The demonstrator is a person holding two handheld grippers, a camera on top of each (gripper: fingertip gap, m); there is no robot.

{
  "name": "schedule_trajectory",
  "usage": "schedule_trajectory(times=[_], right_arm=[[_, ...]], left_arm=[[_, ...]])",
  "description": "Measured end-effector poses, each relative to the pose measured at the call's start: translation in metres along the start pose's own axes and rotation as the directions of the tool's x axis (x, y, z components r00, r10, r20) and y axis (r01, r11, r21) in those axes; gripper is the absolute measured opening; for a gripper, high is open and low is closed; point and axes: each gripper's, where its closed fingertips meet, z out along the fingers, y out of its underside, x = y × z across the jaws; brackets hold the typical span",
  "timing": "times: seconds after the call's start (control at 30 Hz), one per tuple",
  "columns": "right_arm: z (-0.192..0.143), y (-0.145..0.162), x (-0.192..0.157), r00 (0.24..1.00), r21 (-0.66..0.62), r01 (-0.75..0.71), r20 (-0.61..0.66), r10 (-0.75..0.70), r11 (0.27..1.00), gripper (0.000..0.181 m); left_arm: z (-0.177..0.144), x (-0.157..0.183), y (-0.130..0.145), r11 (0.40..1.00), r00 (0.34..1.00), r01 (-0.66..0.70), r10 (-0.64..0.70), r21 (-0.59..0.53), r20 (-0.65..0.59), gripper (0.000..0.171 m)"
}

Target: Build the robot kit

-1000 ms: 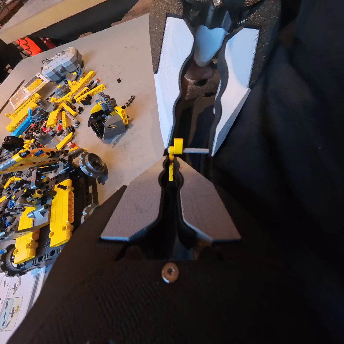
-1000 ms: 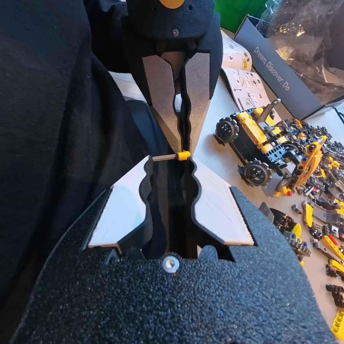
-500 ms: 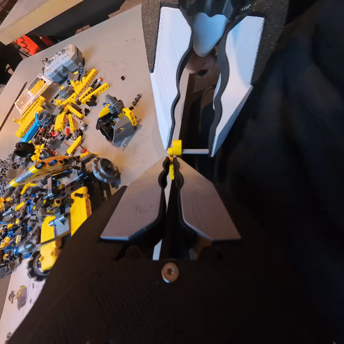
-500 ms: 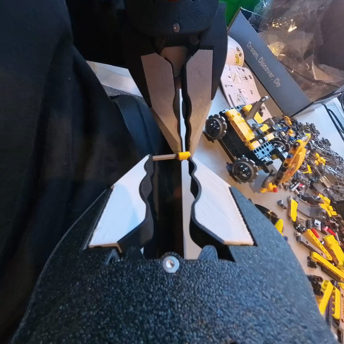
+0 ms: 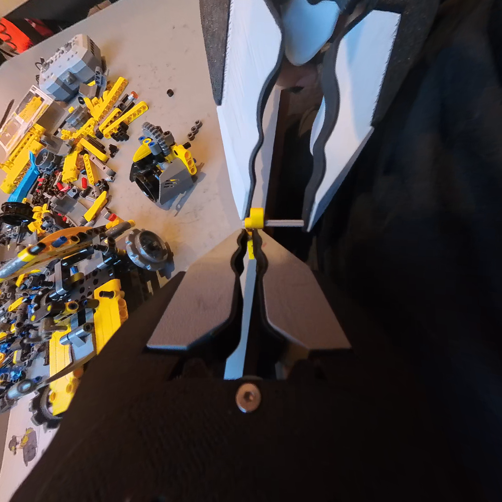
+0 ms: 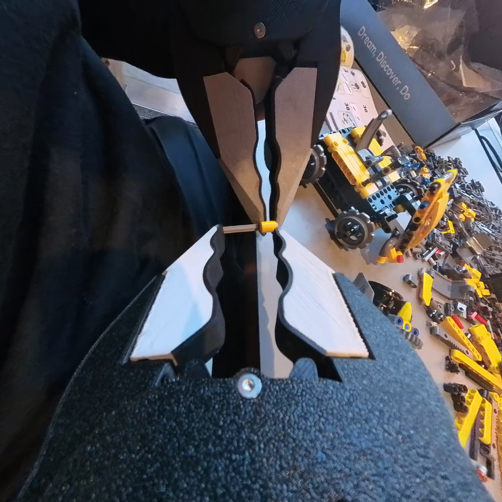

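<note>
Left wrist view, left to right: loose parts pile (image 5: 81, 152) and partly built yellow vehicle (image 5: 81, 312) on the table (image 5: 168, 68), with a small geared sub-assembly (image 5: 165, 168) just inboard of them. None of these touch either gripper. Then the action, held in the air past the table edge. Left gripper (image 5: 250, 236) has its dark fingers together, clamped on a thin yellow piece (image 5: 251, 248) at the very tips. That piece's top end sits right under the yellow bush (image 5: 254, 218); can't tell if it's seated on it or only touching. Right gripper (image 5: 274, 220) comes in from the opposite side with its white fingers well apart, yet it looks loaded. The grey axle (image 5: 285, 222) spans tip to tip, bush end against one fingertip and bare end against the other (an endwise pinch, as far as I can tell). Far right is just dark clothing (image 5: 434, 244). Handling read: both holds are tip-only with little contact area, so any side load could pop the axle out or rotate the yellow piece in the pads. I'd keep force along the axle line, keep the two grippers square to each other, move slowly and keep both grips closed meanwhile. Anything dropped here lands off the table, on the clothing or lower.
</note>
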Motion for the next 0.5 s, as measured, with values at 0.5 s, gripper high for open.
schedule_trajectory(times=[0.5], right_arm=[[0.002,0.0025,0.0016,0.999,-0.004,-0.009,0.052,0.009,1.0,0.036]], left_arm=[[0.0023,-0.0017,0.0027,1.0,1.0,0.022,-0.022,-0.001,-0.004,0.0]])
